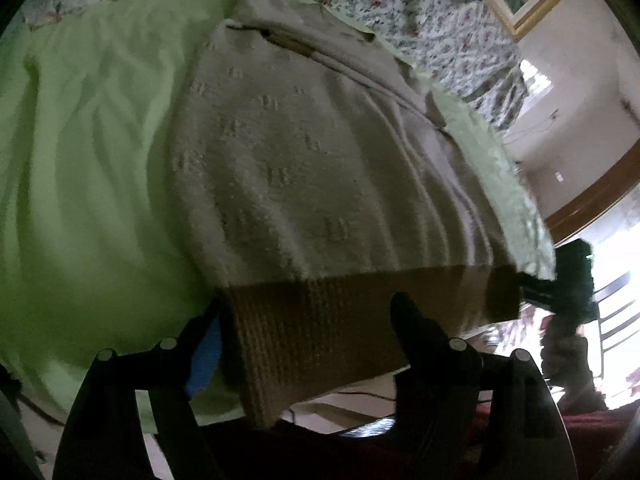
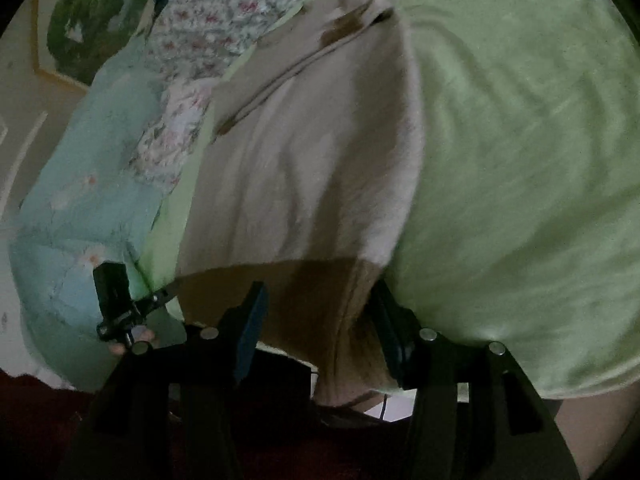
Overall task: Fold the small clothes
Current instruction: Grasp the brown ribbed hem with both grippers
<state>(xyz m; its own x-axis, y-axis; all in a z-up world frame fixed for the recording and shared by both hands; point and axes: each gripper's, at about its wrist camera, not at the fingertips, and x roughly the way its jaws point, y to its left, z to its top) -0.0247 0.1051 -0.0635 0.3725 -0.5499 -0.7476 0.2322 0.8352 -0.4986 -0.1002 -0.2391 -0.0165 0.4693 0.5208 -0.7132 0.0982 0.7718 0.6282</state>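
I have the beige knitted sweater (image 1: 304,168) spread on the light green sheet (image 1: 88,152), its brown ribbed hem (image 1: 320,320) hanging over the near edge toward me. My left gripper (image 1: 308,320) has its jaws apart, straddling one end of that hem with the fabric between the fingers, not pinched. My right gripper (image 2: 320,312) is likewise spread wide around the other end of the hem (image 2: 304,304). A floral quilt (image 1: 420,12) lies beyond the sheet.
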